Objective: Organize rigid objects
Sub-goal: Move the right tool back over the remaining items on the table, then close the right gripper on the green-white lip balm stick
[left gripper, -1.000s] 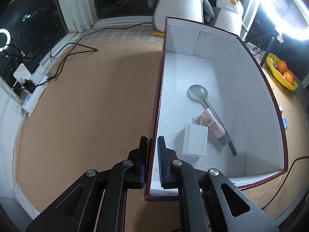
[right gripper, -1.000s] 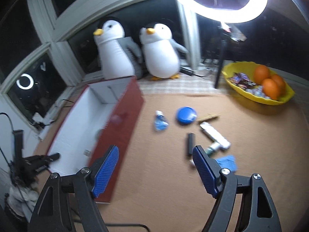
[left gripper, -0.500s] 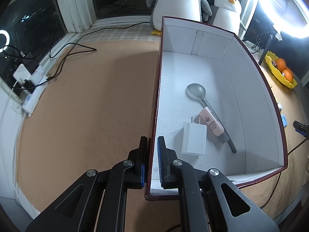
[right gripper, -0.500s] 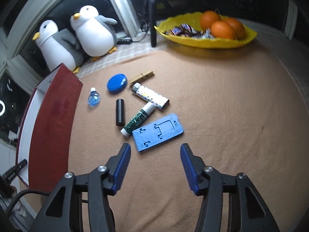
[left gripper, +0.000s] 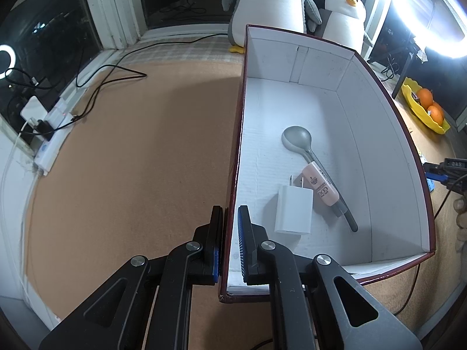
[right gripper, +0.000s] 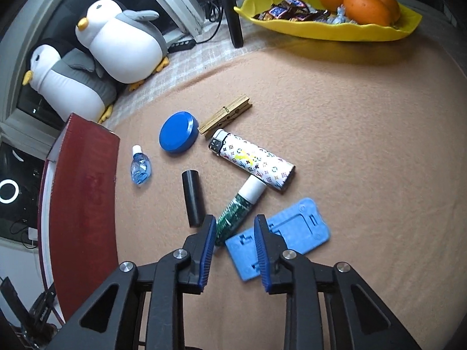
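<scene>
- Your left gripper [left gripper: 230, 234] is clamped on the near end of the box's [left gripper: 388, 157] left wall, one pad on each side of it. Its arms hide the box's near left corner.
- Inside the box you have a grey spoon [left gripper: 297, 138], a pink tube [left gripper: 321, 183] lying across the spoon's handle, and a white plug [left gripper: 294, 213] touching the tube. The tube hides the middle of the handle.
- In your right wrist view only the box's red outer wall [right gripper: 84, 198] shows, at the left edge of the brown mat [right gripper: 364, 134]. You cannot see into it from there.
- Your right gripper [right gripper: 233, 233] has just been closing its jaws. They stand a little apart and squeeze nothing yet. The bottom end of the green glitter tube [right gripper: 239, 213] and a corner of the blue phone stand [right gripper: 292, 233] show between them. You cannot tell if the pads touch either one.
- The right finger [right gripper: 262, 250] hides part of the phone stand.
- Near them on the mat lie a black cylinder [right gripper: 192, 198], a patterned lighter [right gripper: 251, 160], a wooden clothespin [right gripper: 226, 113], a blue round lid [right gripper: 176, 135] and a small blue bottle [right gripper: 140, 167].
- The lighter's end touches the green tube's white cap.
- At the far edge sit two toy penguins [right gripper: 116, 46] and a yellow dish [right gripper: 335, 26] of oranges and sweets.
</scene>
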Tool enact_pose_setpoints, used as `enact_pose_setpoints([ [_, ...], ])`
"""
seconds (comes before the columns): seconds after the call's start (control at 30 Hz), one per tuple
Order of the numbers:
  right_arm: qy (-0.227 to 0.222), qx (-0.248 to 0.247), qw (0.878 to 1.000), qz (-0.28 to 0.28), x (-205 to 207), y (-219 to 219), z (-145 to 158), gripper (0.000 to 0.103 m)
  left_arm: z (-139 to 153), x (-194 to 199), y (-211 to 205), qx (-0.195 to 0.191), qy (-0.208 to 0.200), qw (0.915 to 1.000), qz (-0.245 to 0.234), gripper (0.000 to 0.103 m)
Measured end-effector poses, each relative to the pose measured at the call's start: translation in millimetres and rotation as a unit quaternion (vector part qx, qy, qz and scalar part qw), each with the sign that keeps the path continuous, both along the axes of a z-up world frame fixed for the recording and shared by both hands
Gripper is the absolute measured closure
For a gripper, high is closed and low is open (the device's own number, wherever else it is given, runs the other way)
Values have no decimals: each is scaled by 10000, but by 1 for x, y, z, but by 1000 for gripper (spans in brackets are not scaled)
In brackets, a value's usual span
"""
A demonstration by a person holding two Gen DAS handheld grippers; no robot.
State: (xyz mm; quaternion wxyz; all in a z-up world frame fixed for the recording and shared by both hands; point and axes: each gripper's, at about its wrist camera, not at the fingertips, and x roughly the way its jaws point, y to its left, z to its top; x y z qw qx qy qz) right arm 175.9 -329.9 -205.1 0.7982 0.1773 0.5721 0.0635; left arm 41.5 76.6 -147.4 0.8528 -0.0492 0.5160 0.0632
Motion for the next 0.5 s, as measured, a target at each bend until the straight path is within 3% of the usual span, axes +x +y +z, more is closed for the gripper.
enact_pose_setpoints([
  [0.27,333,-255,9990,123,22,14,-8,82,0,0,1,-9,2,10000,8,94],
  [0.5,424,-817,9945,506,30,32,-11,82,0,0,1,-10,2,10000,10,94],
])
